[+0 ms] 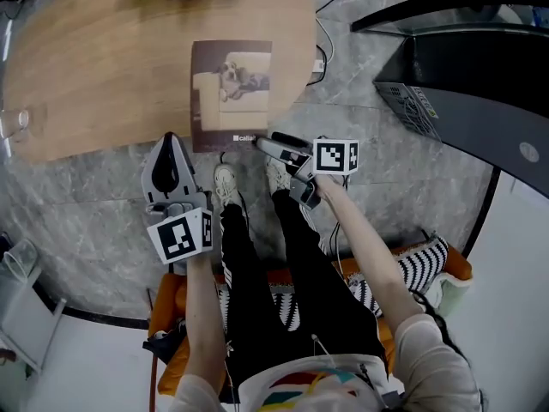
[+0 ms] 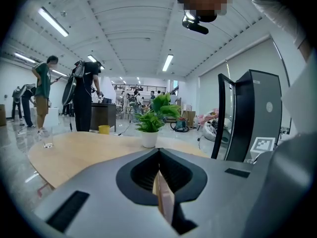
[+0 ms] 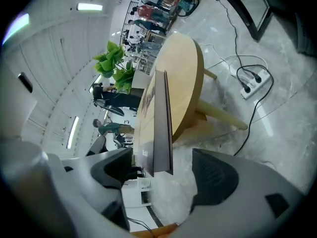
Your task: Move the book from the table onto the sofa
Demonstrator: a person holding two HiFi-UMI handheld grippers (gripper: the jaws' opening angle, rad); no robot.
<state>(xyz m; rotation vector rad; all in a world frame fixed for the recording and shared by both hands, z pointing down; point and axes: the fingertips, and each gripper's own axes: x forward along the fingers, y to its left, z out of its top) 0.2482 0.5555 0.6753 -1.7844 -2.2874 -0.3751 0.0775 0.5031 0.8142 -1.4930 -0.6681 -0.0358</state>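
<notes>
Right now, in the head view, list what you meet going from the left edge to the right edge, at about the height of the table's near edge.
drinking glass → left claw → book → right claw → dark unit on the floor

We can read one piece of print only: small white lettering on the dark cover of the book [image 1: 232, 93], along its edge nearest the person, which seems to say "calia". The left marker cube [image 1: 182, 237] and right marker cube [image 1: 335, 156], below the book, carry black-and-white coded squares.
</notes>
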